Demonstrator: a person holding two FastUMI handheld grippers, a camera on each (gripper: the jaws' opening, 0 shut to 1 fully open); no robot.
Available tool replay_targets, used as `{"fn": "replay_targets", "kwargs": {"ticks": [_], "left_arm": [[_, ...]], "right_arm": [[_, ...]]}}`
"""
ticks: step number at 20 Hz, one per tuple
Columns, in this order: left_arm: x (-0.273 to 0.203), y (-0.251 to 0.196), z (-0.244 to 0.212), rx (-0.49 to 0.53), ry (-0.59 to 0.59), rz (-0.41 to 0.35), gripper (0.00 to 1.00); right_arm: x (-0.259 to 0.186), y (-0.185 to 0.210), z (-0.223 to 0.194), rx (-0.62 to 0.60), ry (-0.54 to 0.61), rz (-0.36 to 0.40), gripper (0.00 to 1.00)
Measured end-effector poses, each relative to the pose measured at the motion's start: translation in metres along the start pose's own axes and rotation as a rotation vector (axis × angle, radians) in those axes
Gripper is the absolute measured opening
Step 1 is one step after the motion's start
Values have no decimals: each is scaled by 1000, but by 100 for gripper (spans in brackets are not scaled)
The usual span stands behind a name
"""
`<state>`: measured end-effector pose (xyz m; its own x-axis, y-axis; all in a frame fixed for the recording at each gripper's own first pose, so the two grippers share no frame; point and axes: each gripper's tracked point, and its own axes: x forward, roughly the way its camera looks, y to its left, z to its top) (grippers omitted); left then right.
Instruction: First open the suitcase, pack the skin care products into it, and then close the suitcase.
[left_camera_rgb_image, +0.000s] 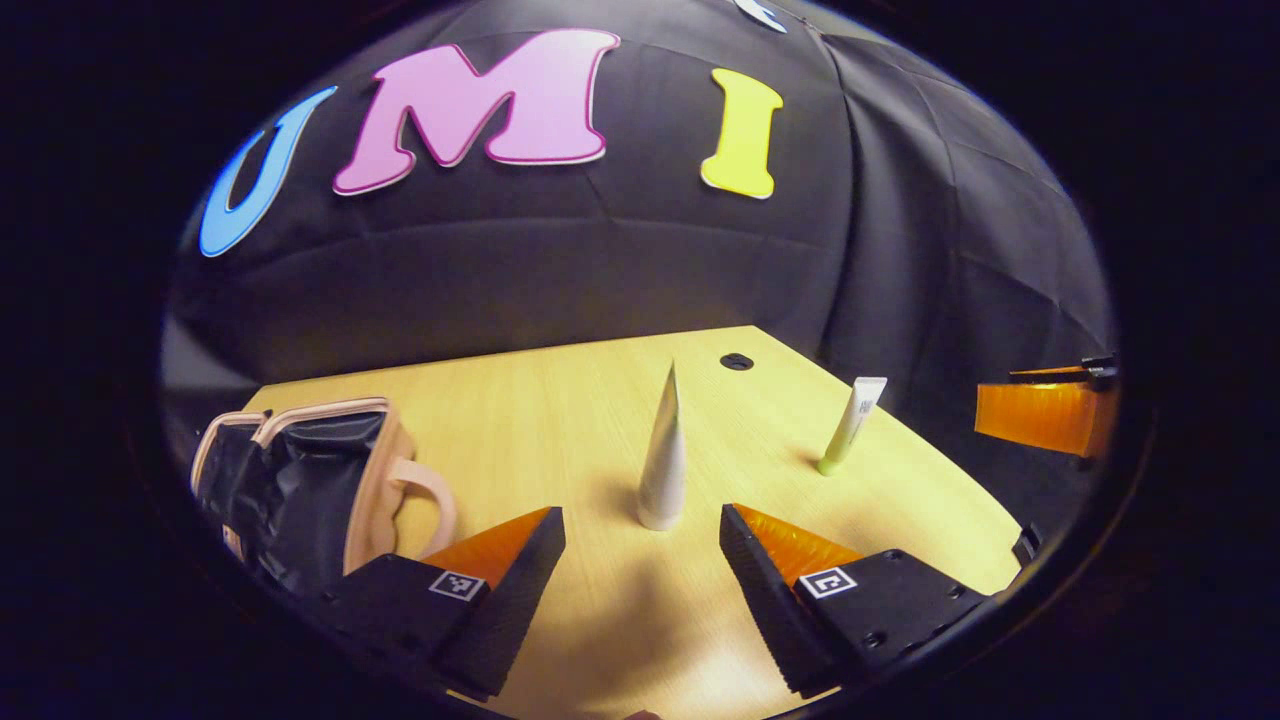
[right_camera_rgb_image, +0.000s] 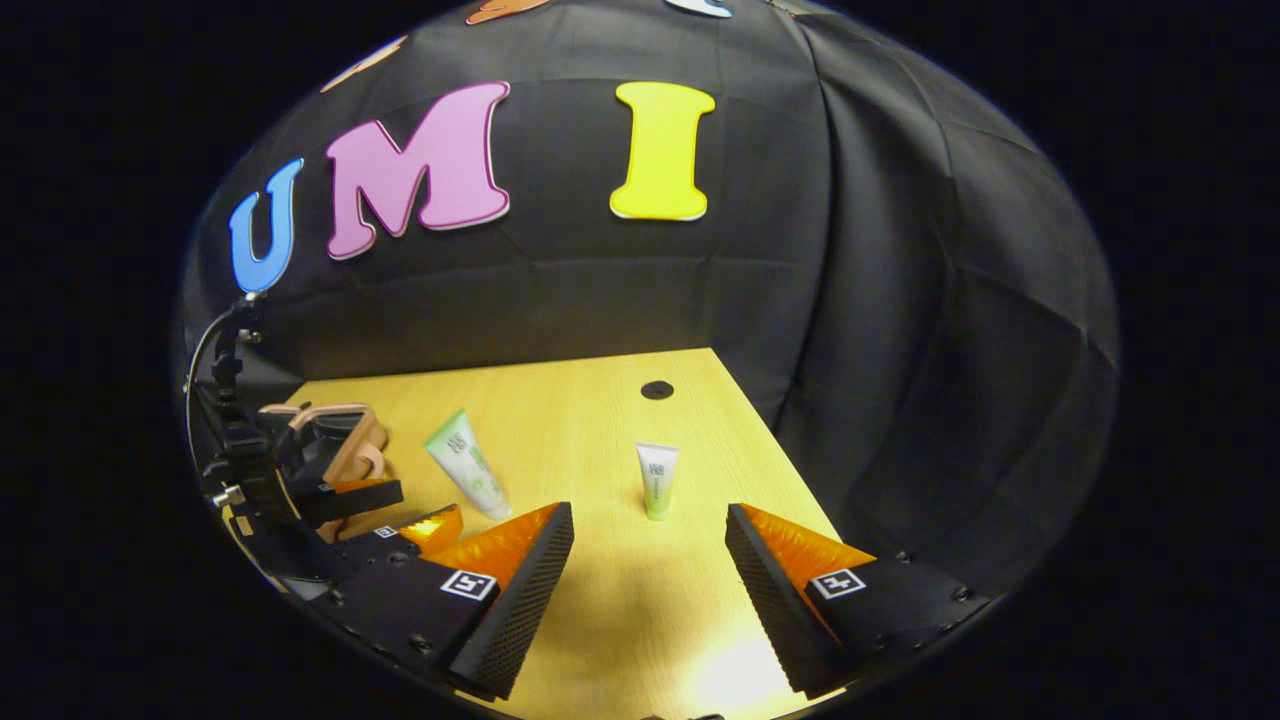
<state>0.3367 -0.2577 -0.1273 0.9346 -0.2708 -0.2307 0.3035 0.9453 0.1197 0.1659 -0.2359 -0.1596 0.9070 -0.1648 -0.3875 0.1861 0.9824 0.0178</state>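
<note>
Nearest in the left gripper view is the left tool (left_camera_rgb_image: 642, 545), its fingers spread wide apart over the wooden worktop (left_camera_rgb_image: 560, 400) with nothing between them. Just past the gap stands a white tube (left_camera_rgb_image: 664, 460), upright on its cap, its crimped end up and edge-on to the camera. Farther off toward the right edge of the worktop a smaller tube (left_camera_rgb_image: 850, 425) with a green cap stands cap-down, leaning a little. To the left the case (left_camera_rgb_image: 300, 490) lies open, its pale rim and handle framing a dark lining; it sits near the worktop's left front part, well apart from both tubes. At the far right of this view part of the right tool (left_camera_rgb_image: 1050, 410) shows beyond the worktop's edge.

Closest in the right gripper view is the right tool (right_camera_rgb_image: 650, 560), its fingers likewise spread wide and holding nothing. Beyond the gap the smaller tube (right_camera_rgb_image: 656, 480) stands upright on its green cap, apart from both fingers. The white tube (right_camera_rgb_image: 465, 475) leans to the left of it, showing its broad face with green print. At the far left the left tool (right_camera_rgb_image: 400, 510) is seen in front of the open case (right_camera_rgb_image: 335, 445). A dark round hole (right_camera_rgb_image: 657, 390) sits in the worktop (right_camera_rgb_image: 560, 420) near its back edge.
</note>
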Motion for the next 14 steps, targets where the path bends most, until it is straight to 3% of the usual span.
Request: {"fn": "replay_targets", "kwargs": {"ticks": [4, 8, 10, 11, 12, 13, 14], "left_arm": [[60, -2, -1, 45, 3, 19, 98], [93, -10, -20, 39, 83, 11, 98], [100, -9, -20, 35, 79, 20, 89], [101, -10, -19, 34, 72, 18, 78], [103, -8, -18, 34, 74, 14, 60], [102, -8, -17, 42, 74, 6, 51], [103, -9, -18, 53, 75, -7, 48]], "right_arm": [[63, -2, -15, 4, 16, -9, 98], [118, -9, -44, -26, 98, -9, 98], [135, -19, -46, -24, 87, -51, 99], [142, -20, -43, -15, 69, -59, 99], [148, -18, -41, 3, 47, -62, 98], [156, -19, -44, 7, 48, -68, 98], [170, -20, -47, 12, 59, -86, 97]]}}
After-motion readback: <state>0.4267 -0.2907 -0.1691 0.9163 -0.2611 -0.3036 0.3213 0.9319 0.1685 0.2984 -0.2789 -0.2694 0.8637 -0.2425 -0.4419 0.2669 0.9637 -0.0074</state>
